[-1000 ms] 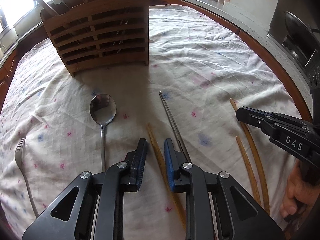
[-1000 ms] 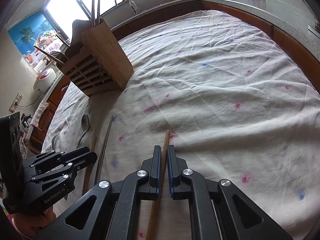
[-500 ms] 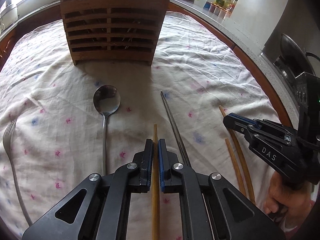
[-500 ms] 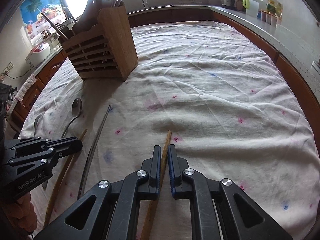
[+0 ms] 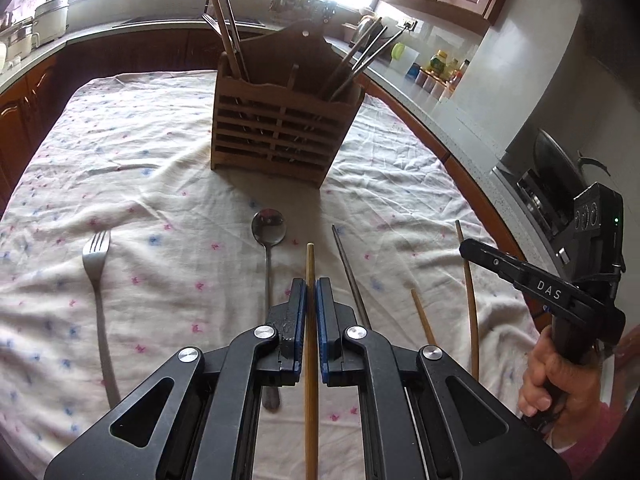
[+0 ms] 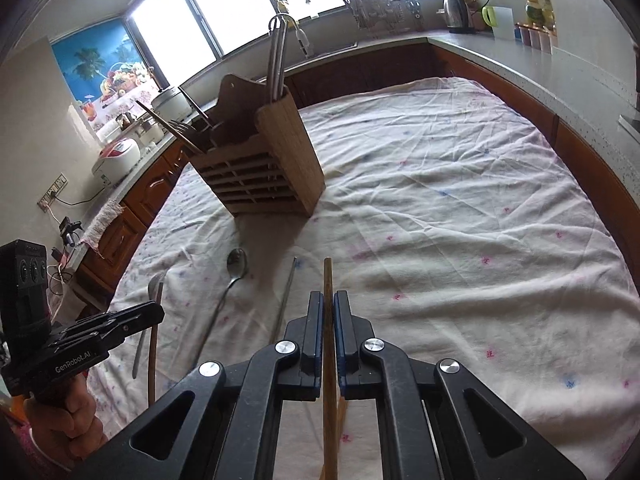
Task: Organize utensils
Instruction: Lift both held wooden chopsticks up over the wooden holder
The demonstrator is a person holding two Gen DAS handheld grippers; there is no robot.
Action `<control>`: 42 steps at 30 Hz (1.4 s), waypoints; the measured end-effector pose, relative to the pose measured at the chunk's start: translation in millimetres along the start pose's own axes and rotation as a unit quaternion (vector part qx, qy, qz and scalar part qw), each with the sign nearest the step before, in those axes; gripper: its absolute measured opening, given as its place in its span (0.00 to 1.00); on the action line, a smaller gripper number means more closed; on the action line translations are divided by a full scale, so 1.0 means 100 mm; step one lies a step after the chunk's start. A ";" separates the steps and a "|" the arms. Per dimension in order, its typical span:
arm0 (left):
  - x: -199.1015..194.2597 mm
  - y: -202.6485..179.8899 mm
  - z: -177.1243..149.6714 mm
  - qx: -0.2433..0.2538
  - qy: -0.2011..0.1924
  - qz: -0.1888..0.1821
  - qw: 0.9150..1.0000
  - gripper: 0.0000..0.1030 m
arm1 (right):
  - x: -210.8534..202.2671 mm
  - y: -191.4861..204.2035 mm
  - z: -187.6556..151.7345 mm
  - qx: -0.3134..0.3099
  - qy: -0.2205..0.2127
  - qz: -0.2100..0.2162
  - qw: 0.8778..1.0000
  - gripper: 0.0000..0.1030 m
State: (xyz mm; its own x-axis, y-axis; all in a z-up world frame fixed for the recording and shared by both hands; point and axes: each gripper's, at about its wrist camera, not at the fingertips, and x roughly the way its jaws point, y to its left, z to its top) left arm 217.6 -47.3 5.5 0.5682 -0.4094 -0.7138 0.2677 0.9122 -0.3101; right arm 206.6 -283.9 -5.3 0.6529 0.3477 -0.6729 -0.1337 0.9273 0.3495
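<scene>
My left gripper [image 5: 311, 286] is shut on a wooden chopstick [image 5: 310, 258], held above the cloth and pointing at the wooden utensil holder [image 5: 280, 132]. My right gripper [image 6: 328, 298] is shut on another wooden chopstick [image 6: 327, 276], also lifted. On the cloth lie a spoon [image 5: 269, 226], a fork [image 5: 96, 256], a metal chopstick [image 5: 348, 268] and one more wooden chopstick [image 5: 422, 316]. The holder [image 6: 260, 168] holds several utensils in its compartments. The right gripper [image 5: 464, 247] shows in the left view, the left gripper [image 6: 158, 312] in the right view.
A white flowered cloth [image 6: 460, 208] covers the table. Counters with a kettle [image 6: 456, 12], jars [image 5: 438, 62] and rice cookers [image 6: 118, 160] ring the table. A pan [image 5: 556, 168] sits at the right.
My left gripper closed on the wooden chopstick and lifted it; both grippers rose and tilted up toward the holder. The right gripper kept its chopstick and lifted it off the cloth.
</scene>
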 end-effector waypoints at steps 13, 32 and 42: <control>-0.76 0.06 0.04 -0.013 -0.076 -0.011 0.997 0.04 | -0.67 0.31 0.09 -0.026 -0.067 0.044 0.996 0.05; -1.23 0.02 0.22 -0.011 -0.151 -0.006 0.988 0.04 | -1.11 0.38 0.28 -0.021 -0.144 0.054 0.988 0.05; -1.29 0.04 0.32 -0.011 -0.168 0.000 0.986 0.04 | -1.12 0.40 0.34 -0.018 -0.158 0.053 0.986 0.05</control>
State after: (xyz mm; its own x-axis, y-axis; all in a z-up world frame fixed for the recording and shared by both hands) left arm 170.4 8.9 116.8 0.7946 -0.3879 -0.4672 0.2533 0.9110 -0.3255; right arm 153.1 -290.8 106.3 0.8323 0.3885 -0.3954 -0.2366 0.8940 0.3804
